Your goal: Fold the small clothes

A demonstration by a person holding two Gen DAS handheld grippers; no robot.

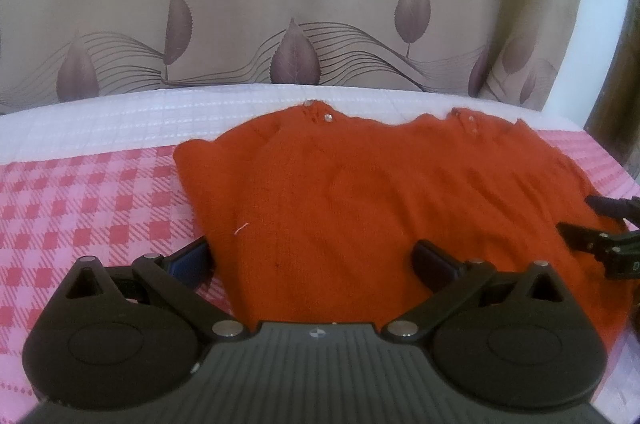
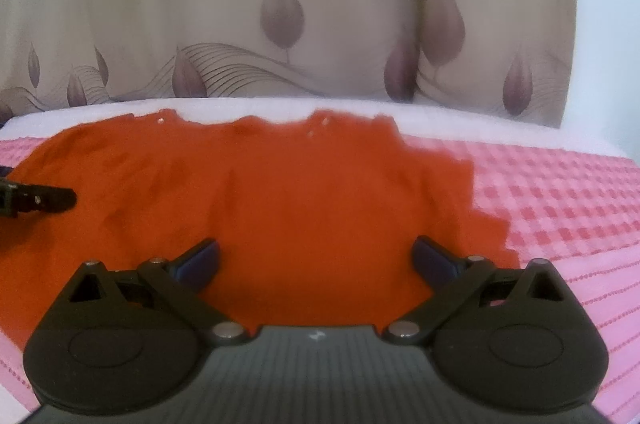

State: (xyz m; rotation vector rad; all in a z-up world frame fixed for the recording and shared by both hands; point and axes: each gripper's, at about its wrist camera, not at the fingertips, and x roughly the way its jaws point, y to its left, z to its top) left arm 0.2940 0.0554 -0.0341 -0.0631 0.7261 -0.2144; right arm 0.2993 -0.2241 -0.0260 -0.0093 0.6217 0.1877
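An orange knitted garment [image 1: 380, 191] lies spread flat on the pink checked cloth [image 1: 80, 207], its buttoned shoulders toward the far edge. My left gripper [image 1: 316, 258] hovers open over the garment's near left part, with its left finger just off the cloth's edge. In the right wrist view the same orange garment [image 2: 280, 191] fills the middle, and my right gripper [image 2: 316, 258] stands open above its near right part. Each gripper shows in the other's view: the right gripper [image 1: 592, 224] at the right edge, the left gripper [image 2: 40, 201] at the left edge.
A beige curtain with purple leaf print [image 1: 296, 23] hangs just behind the surface. A white strip of cloth [image 1: 120, 119] runs along the far edge. Pink checked cloth [image 2: 560, 199] extends to the right of the garment.
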